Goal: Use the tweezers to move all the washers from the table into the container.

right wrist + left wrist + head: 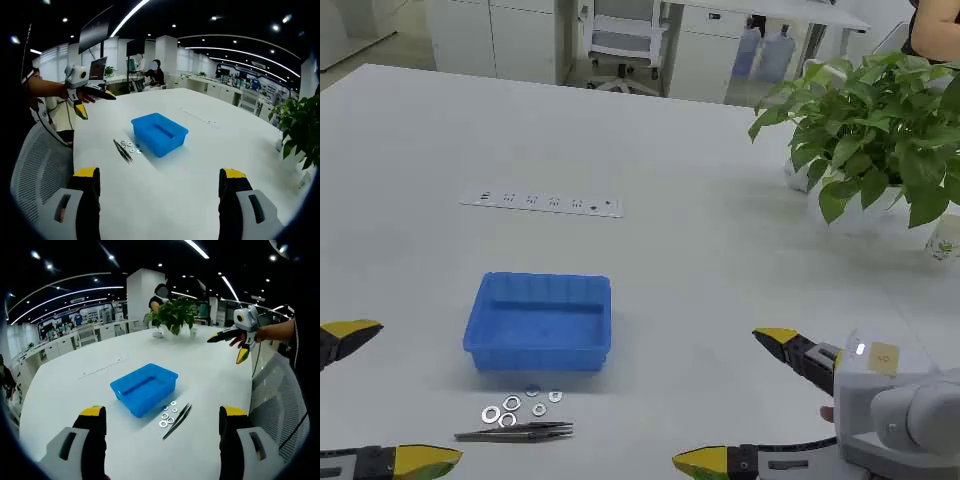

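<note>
The washers (515, 408), about six, lie loose in a small cluster near the near edge of the tabletop (720, 260), just in front of the container's near wall. The tweezers (515, 432) lie flat just beside them on the near-edge side, roughly parallel to that edge, with nothing gripping them. The container (540, 320) stands a little farther in, and no washer is visible inside it. By that showing the task is at its start: the tweezers are not yet picked up and every washer is left to move.

The left gripper (385, 398) and the right gripper (738, 400) hover at either side of the cluster, well apart from it. Both have their jaws wide and hold nothing.

The head view is the one in which the washers can be counted singly. It also takes in a socket strip (540, 202) set in the tabletop beyond the container and a plant (870, 140) toward the far right corner. The left gripper view catches the right gripper in a hand above the table's side. The right gripper view does the same for the left gripper, with a mesh chair (35, 170) beside the table.
</note>
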